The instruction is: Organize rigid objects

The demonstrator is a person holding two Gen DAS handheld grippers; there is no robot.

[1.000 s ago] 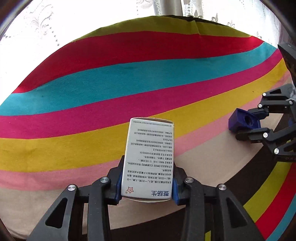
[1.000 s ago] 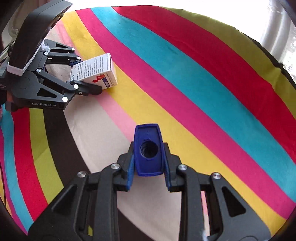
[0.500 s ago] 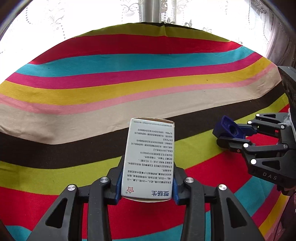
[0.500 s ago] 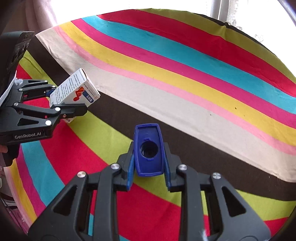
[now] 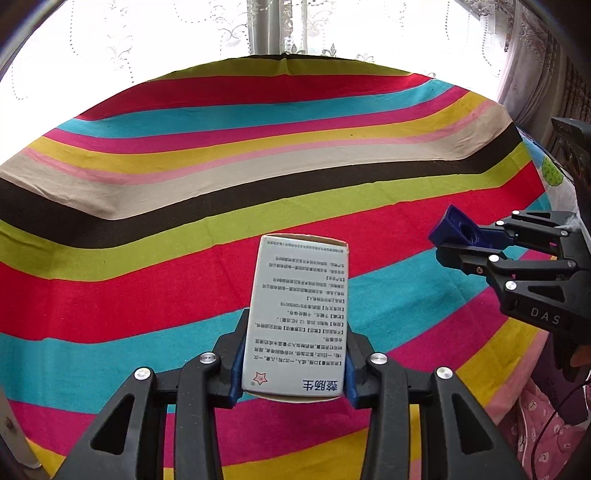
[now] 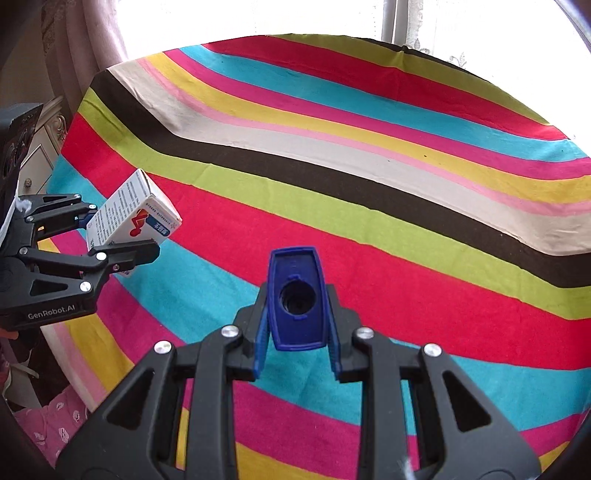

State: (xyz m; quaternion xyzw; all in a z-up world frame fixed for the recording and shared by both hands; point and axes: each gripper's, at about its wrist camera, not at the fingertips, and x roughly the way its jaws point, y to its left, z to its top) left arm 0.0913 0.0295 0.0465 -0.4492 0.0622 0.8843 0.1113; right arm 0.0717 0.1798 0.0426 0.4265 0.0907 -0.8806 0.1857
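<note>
My left gripper (image 5: 293, 354) is shut on a white medicine box (image 5: 299, 314) printed with small text, held upright above the striped cloth (image 5: 184, 206). The same box (image 6: 131, 210) shows in the right wrist view at the left, clamped in the left gripper (image 6: 118, 240). My right gripper (image 6: 297, 332) is shut on a small dark blue plastic piece (image 6: 297, 299) with a round hole in its face. In the left wrist view that blue piece (image 5: 458, 230) and the right gripper (image 5: 469, 243) sit at the right edge. Both grippers hang above the cloth.
A cloth with bright stripes (image 6: 369, 177) covers the whole surface. Lace curtains and a window (image 5: 277, 29) lie behind its far edge. Pink patterned fabric (image 5: 546, 435) lies beyond the near right edge, and a pale cabinet (image 6: 40, 147) stands to the left.
Both grippers have drawn back toward the near side of the cloth with their objects still clamped; far stripes and the window came into view. The right gripper rolled somewhat.
</note>
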